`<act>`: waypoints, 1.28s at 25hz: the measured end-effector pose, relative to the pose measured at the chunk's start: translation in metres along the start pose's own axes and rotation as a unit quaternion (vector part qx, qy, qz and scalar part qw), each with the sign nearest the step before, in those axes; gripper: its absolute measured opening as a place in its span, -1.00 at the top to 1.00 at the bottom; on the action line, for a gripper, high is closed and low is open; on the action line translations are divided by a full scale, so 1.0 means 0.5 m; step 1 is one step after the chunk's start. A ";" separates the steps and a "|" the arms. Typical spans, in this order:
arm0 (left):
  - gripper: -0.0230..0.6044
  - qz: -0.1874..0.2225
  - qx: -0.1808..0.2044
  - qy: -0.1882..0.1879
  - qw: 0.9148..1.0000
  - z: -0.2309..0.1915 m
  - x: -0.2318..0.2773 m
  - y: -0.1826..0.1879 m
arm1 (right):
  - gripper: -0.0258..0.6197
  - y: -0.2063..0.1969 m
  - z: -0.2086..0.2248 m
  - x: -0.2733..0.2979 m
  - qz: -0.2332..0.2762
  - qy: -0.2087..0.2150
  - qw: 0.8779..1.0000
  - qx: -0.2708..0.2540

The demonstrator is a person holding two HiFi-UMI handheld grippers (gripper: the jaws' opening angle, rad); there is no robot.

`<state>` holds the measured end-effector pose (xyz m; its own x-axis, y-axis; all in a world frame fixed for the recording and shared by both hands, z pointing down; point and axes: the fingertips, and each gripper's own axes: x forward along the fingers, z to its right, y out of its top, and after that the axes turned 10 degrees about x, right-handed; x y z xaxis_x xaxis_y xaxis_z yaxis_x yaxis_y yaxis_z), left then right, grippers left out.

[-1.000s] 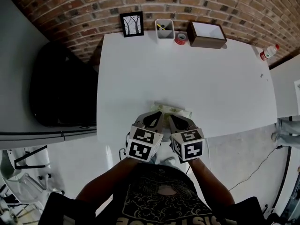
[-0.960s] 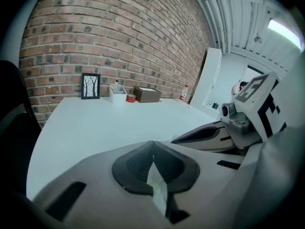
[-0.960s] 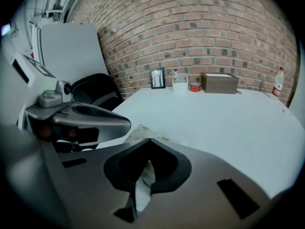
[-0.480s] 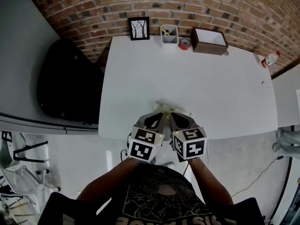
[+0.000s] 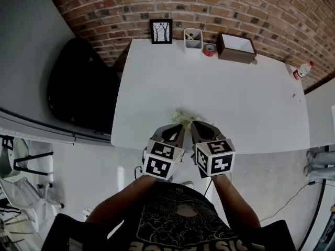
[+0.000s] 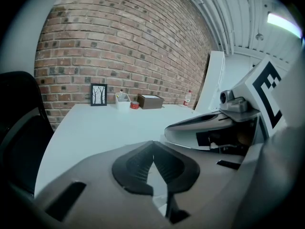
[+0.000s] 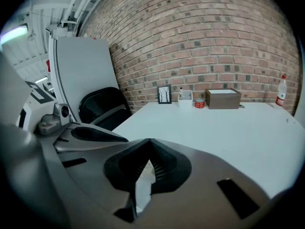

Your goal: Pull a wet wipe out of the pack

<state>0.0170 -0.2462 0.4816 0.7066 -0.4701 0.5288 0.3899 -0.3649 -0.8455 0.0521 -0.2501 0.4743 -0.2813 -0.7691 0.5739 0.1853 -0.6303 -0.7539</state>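
Note:
The wet wipe pack (image 5: 185, 116), pale green, lies near the front edge of the white table (image 5: 235, 98); only its far part shows, the rest is hidden under both grippers. My left gripper (image 5: 179, 126) and right gripper (image 5: 195, 126) hover side by side just over the pack, tips pointing away from me. In the left gripper view the left gripper (image 6: 152, 145) has its jaws closed tip to tip. The right gripper (image 7: 148, 145) is shut the same way in the right gripper view. Only a pale surface shows through the gaps below the tips. No wipe is seen pulled out.
Along the table's far edge by the brick wall stand a framed picture (image 5: 161, 31), a white pen cup (image 5: 193, 37), a red tape roll (image 5: 209, 49) and a brown box (image 5: 236, 47). A bottle (image 5: 302, 70) stands at the right corner. A black chair (image 5: 78, 88) is left of the table.
The head camera has shifted, so the table sits a little higher and more to the right in view. Both grippers stay shut over the pack, hardly moved.

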 end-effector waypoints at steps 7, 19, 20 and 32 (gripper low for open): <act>0.89 0.011 0.001 0.011 1.000 0.014 -0.023 0.003 | 0.87 0.007 -0.009 -0.026 0.013 0.003 1.000 -0.009; 0.89 0.031 0.006 0.024 0.999 0.051 -0.055 0.018 | 0.87 0.027 -0.041 -0.074 0.043 0.014 0.998 -0.053; 0.89 0.033 0.006 0.025 0.999 0.054 -0.058 0.019 | 0.87 0.028 -0.044 -0.078 0.045 0.015 0.997 -0.055; 0.89 0.050 0.009 0.043 0.998 0.088 -0.089 0.033 | 0.87 0.033 -0.073 -0.134 0.071 0.032 0.994 -0.073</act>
<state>0.0179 -0.1958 0.4410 0.6899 -0.5709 0.4451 0.3301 -0.2991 -0.8953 0.0396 -0.2052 0.4116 -0.3225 -0.8375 0.4411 0.0898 -0.4910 -0.8665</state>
